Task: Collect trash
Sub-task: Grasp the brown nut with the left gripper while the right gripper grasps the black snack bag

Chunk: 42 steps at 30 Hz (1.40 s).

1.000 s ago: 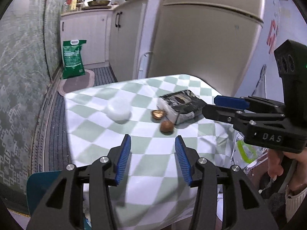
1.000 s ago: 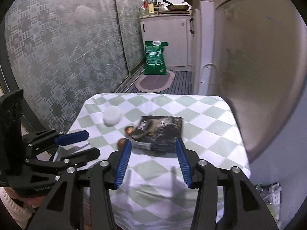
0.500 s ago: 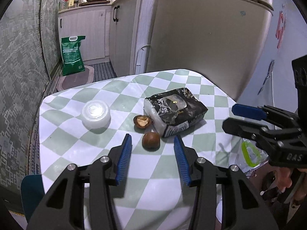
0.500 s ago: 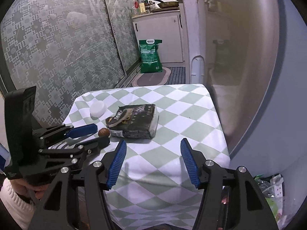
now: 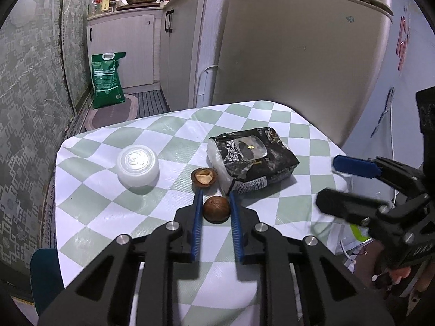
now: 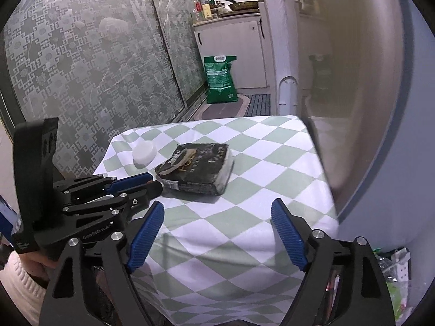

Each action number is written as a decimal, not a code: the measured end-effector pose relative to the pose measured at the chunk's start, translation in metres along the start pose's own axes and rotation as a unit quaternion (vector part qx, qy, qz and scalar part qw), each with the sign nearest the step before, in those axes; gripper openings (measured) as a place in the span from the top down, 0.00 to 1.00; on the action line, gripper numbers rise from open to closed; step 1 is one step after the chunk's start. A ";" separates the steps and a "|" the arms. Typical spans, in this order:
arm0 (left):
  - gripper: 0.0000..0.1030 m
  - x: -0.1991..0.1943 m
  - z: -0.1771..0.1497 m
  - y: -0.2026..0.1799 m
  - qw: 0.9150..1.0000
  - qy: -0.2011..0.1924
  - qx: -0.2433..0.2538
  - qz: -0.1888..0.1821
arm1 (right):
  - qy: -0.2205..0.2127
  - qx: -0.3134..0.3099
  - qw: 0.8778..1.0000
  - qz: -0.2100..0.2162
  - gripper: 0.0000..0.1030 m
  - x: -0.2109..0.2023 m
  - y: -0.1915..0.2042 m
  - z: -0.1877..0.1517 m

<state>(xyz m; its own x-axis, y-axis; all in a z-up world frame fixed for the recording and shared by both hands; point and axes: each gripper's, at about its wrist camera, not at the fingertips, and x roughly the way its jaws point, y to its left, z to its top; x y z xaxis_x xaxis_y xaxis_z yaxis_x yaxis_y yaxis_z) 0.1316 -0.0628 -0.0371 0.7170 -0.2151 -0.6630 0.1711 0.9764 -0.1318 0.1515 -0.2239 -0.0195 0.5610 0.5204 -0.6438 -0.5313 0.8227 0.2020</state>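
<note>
My L gripper (image 5: 214, 212) has just been closing w/ the whole nut (image 5: 216, 209) dead between its pads at 12 o'clock on the checked tablecloth (image 5: 108, 206), pads seemingly touching, while my R gripper (image 6: 217, 233), jaws just opened wide & empty, faces the black wrapper (image 6: 197, 168) at 11.

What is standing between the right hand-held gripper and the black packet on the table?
Nothing visible. The right hand-held gripper is open, with only bare checked tablecloth between it and the black packet. The left hand-held gripper sits beside the packet, off that line.
</note>
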 end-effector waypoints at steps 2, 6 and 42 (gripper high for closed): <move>0.79 -0.003 -0.001 0.001 1.000 -0.001 -0.001 -0.001 | 0.003 -0.006 1.000 0.002 0.17 0.004 0.006 0.000; 0.79 -0.008 -0.003 0.010 1.000 -0.005 -0.011 0.005 | 0.005 -0.019 1.000 -0.008 0.15 0.012 0.016 0.001; 0.79 -0.081 -0.020 0.108 0.995 -0.054 -0.079 0.000 | -0.011 -0.038 0.988 -0.152 0.32 0.062 0.055 0.036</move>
<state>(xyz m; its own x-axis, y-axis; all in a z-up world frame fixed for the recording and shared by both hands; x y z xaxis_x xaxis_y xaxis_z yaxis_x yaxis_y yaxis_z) 0.0785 0.0607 -0.0125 0.7871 -0.2083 -0.5806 0.0689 0.9651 -0.2528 0.1799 -0.1378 -0.0218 0.7155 0.2566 -0.6498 -0.3813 0.9228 -0.0555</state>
